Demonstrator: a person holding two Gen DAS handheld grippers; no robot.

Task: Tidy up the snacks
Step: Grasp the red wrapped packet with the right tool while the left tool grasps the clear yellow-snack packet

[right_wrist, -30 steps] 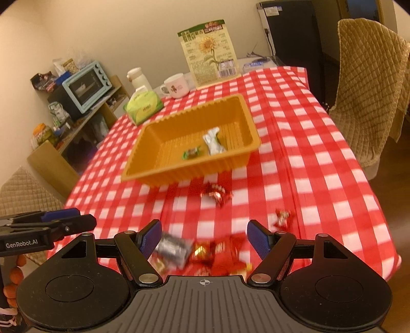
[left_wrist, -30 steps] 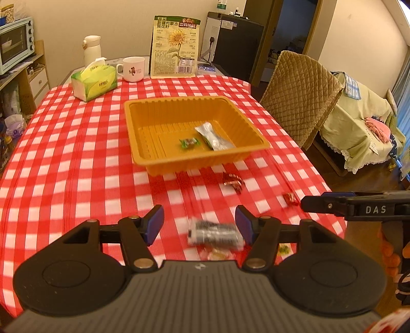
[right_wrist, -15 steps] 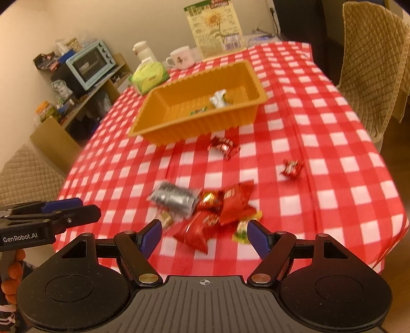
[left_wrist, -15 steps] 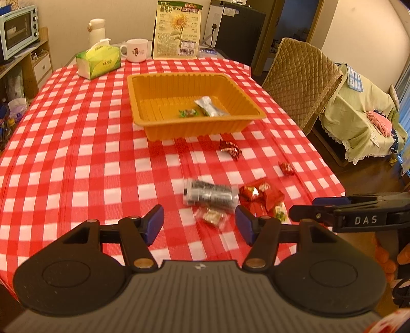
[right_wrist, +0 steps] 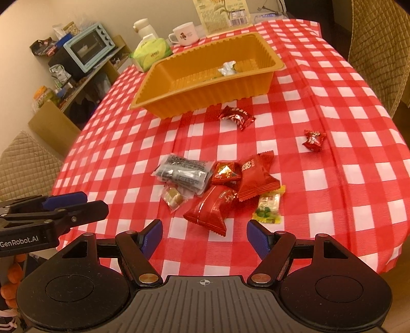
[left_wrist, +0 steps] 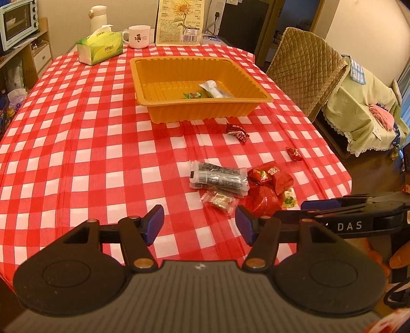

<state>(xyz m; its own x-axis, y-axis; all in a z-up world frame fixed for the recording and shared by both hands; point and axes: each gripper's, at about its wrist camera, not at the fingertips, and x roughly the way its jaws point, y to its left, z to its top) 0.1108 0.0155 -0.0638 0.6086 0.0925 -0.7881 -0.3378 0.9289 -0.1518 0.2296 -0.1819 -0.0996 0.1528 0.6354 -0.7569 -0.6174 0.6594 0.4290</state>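
An orange tray stands mid-table and holds a silver packet and a small green candy. A pile of snacks lies near the table's front edge: a grey-black packet, a clear candy, red packets and a green-yellow candy. Two red candies lie apart. My left gripper is open and empty, just short of the pile. My right gripper is open and empty, just short of the pile.
A red-checked cloth covers the table. At the back stand a tissue box, a mug and a sunflower-seed bag. A quilted chair stands at the right, shelves with a toaster oven at the left.
Both grippers have pulled back and up from the table, so the snack pile has come fully into view ahead of the fingers. Both stay open and empty.
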